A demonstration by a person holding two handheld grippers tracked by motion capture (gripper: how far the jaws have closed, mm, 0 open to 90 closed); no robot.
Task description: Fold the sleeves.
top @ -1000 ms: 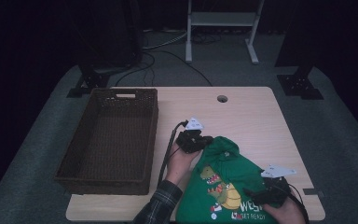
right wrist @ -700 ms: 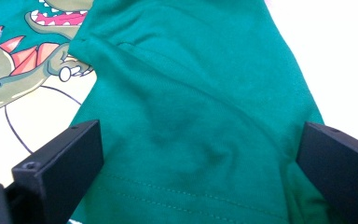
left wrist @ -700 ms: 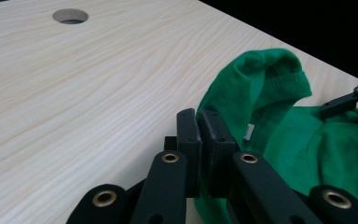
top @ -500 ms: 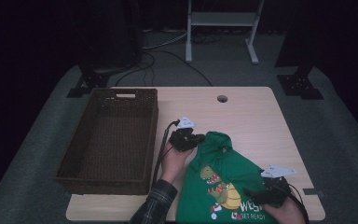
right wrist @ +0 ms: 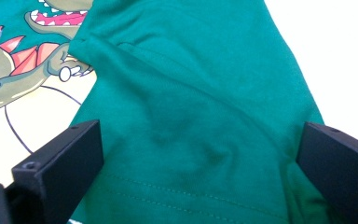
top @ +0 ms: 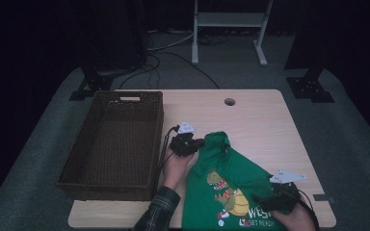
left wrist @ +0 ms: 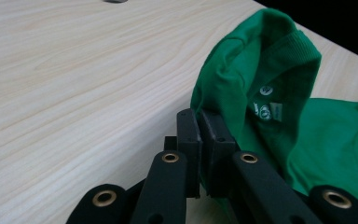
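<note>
Forearms come in from the near edge of the pale wooden table (top: pixel 250 115). Left gripper (top: pixel 198 144) lies nearly level, pointing right, jaws clamped on the collar of the green cotton T-shirt with a dinosaur print (top: pixel 231 183). Right gripper (top: pixel 259 198) points left over the shirt's right side, jaws spread wide. The shirt lies near-centre, long axis near to far, collar far-left, right of the dark brown wicker basket (top: pixel 113 144).

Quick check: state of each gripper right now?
Left gripper: shut on the green shirt near its collar.
Right gripper: open, jaws wide over the shirt.
</note>
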